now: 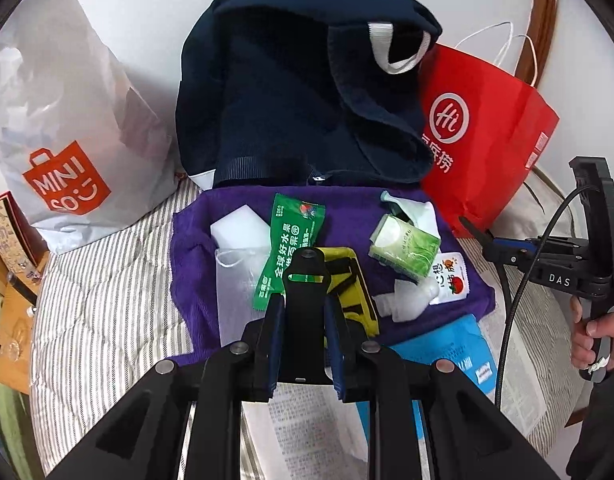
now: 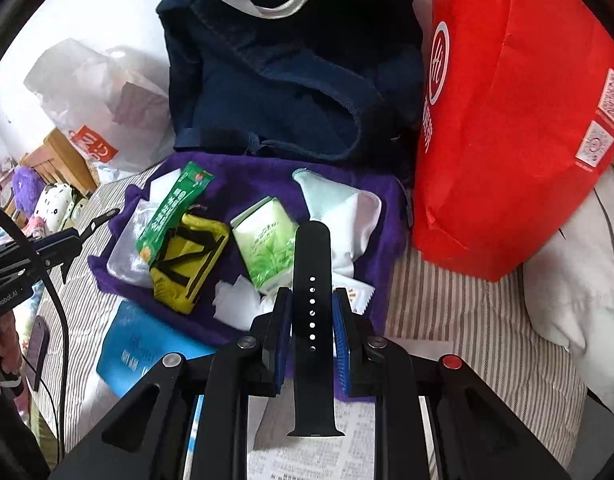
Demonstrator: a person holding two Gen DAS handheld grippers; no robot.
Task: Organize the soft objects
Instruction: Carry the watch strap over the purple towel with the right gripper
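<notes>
Here each tongs pinches a black watch strap: left [image 1: 305,316], right [image 2: 312,320]; light, rubbery, floppy, best held mid-length.

We see a striped bed [image 1: 107,292] bearing a purple towel [image 1: 347,216]; behind the towel, a navy bag [image 1: 275,112]; right, a red bag [image 1: 487,128].

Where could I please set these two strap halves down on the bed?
Bare striped sheet lies between the purple towel and the white Miniso bag, and below the red bag. The towel itself is crowded.
</notes>
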